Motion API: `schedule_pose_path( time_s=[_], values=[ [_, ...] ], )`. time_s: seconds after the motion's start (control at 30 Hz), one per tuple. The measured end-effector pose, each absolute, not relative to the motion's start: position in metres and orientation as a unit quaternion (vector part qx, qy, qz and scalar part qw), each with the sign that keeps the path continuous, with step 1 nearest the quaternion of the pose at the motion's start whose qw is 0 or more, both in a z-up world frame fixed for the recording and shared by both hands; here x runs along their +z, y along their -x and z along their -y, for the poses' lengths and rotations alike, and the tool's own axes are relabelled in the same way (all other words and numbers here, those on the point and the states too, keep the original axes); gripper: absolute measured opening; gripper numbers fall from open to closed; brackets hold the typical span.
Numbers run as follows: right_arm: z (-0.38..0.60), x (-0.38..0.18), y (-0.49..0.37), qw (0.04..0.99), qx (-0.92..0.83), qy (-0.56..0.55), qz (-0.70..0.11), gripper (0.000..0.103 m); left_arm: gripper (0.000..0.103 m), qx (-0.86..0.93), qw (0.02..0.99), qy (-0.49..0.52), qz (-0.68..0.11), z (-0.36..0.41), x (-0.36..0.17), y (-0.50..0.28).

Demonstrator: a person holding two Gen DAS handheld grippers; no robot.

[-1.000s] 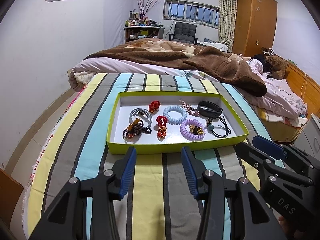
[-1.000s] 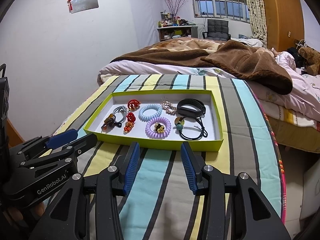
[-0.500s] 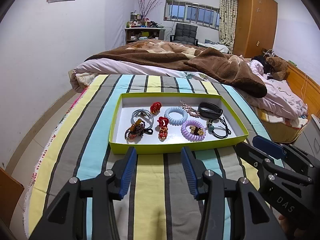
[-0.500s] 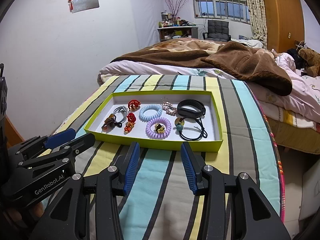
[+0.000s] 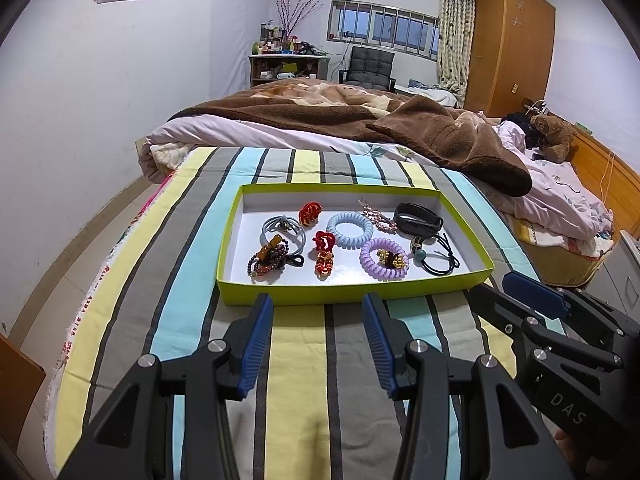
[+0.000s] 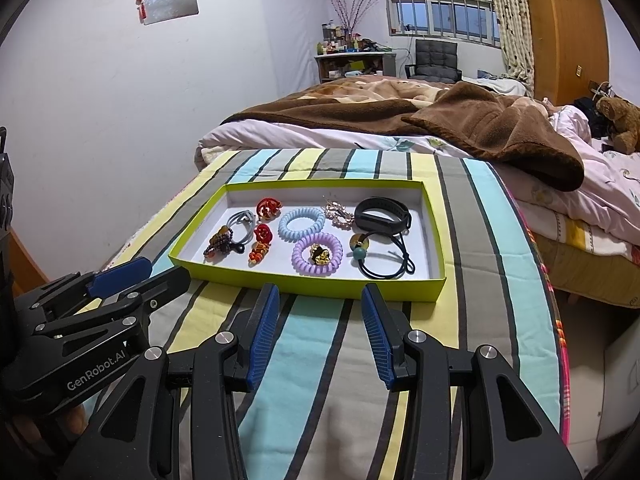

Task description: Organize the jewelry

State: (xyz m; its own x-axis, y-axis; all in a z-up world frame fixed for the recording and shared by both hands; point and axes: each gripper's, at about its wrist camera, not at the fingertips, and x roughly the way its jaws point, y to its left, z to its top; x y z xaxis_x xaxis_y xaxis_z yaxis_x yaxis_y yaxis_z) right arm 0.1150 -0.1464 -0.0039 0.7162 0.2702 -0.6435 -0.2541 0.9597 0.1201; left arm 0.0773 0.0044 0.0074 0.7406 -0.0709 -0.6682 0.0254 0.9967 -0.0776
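Observation:
A lime-green shallow box (image 5: 352, 294) (image 6: 304, 280) with a white floor lies on the striped bedspread. Inside lie a blue coil hair tie (image 5: 349, 229) (image 6: 301, 223), a purple coil tie (image 5: 384, 258) (image 6: 317, 254) ringing a gold charm, red clips (image 5: 310, 213), a bead bracelet (image 5: 268, 259), a grey hair tie (image 5: 282, 226), a black band (image 5: 418, 220) (image 6: 382, 214) and a black elastic (image 5: 438, 258). My left gripper (image 5: 318, 306) hovers open just before the box's near wall, nothing between its fingers. My right gripper (image 6: 318, 294) is open and empty beside it, also short of the box.
The striped bedspread (image 5: 304, 360) ends at the left edge above the floor. A brown blanket (image 5: 360, 120) and pink quilt are piled behind the box. A teddy bear (image 5: 554, 136) sits far right. A wardrobe (image 5: 508, 40), chair and cluttered shelf stand at the back wall.

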Motion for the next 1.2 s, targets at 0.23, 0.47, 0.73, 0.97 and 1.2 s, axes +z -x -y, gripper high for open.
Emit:
schedule_pose_path(
  time_s=[0.23,0.47,0.73,0.97,1.2],
  values=[
    [0.1462,-0.0040,-0.1142,0.926,0.141,-0.011,-0.350,0.044,0.048,-0.029,0.931,0.039,-0.363,-0.0045,0.0061,-0.0754],
    [0.1467,-0.0034,-0.1129,0.926,0.143,-0.011,-0.349,0.044,0.048,-0.026,0.932,0.039,-0.360,-0.0043,0.0065,-0.0740],
    [0.1459,-0.0034,-0.1116,0.926,0.143,-0.011,-0.349,0.044,0.048,-0.022,0.935,0.046,-0.351,-0.0062,0.0090,-0.0721],
    [0.1457,-0.0036,-0.1116,0.926,0.143,-0.010,-0.349,0.044,0.048,-0.023,0.937,0.038,-0.347,-0.0030,0.0104,-0.0707],
    [0.1459,-0.0035,-0.1102,0.926,0.142,-0.011,-0.349,0.044,0.048,-0.021,0.936,0.038,-0.350,-0.0016,0.0099,-0.0693]
  ],
)
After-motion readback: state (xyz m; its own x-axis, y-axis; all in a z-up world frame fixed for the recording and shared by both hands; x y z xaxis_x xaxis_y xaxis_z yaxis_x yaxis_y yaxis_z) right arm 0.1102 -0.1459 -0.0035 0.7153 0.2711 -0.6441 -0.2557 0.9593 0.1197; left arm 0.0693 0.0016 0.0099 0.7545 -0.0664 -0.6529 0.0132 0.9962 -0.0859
